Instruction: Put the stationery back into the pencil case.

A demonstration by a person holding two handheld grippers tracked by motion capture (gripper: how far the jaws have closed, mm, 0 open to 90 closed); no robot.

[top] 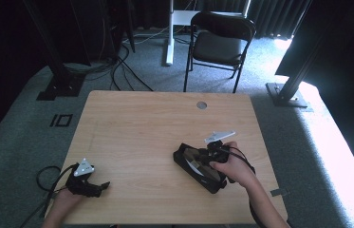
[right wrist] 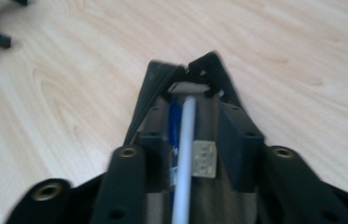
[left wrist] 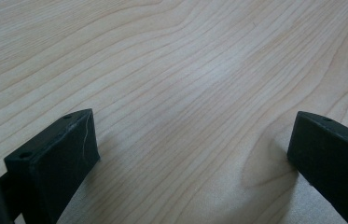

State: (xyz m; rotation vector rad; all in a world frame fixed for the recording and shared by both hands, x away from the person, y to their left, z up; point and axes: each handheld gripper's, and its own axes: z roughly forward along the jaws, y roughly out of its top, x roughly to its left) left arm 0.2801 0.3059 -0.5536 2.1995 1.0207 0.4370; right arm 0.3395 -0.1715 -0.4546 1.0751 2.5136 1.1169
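On the near left corner of the pale wooden tabletop [top: 155, 123], the high view shows the left tool [top: 99, 186] held low by the person's left hand [top: 63, 202], a grey three-cornered plate on top and a black cable looping off the tabletop's left edge. Its jaws are too small there to judge. The left gripper view settles it: the two black jaws stand spread wide over bare wood grain [left wrist: 185, 84], nothing between them.

At the near right, the person's right hand [top: 236, 168] holds the right tool [top: 202, 160] over a black pouch-like case [top: 198, 171] that lies at a slant on the tabletop, a pale curved piece visible in its open top. From above, the hand and tool cover much of the case, so the grip cannot be read. The right gripper view, somewhat blurred, looks straight along the right tool [right wrist: 190, 119]: its jaws are pressed close on the black case [right wrist: 162, 93], with a thin white rod [right wrist: 185, 154], a blue strip [right wrist: 175, 121] beside it and a small beige tab [right wrist: 204, 159] showing between them.

Beyond the far edge of the tabletop, the high view shows a black folding chair [top: 219, 42] on grey carpet.
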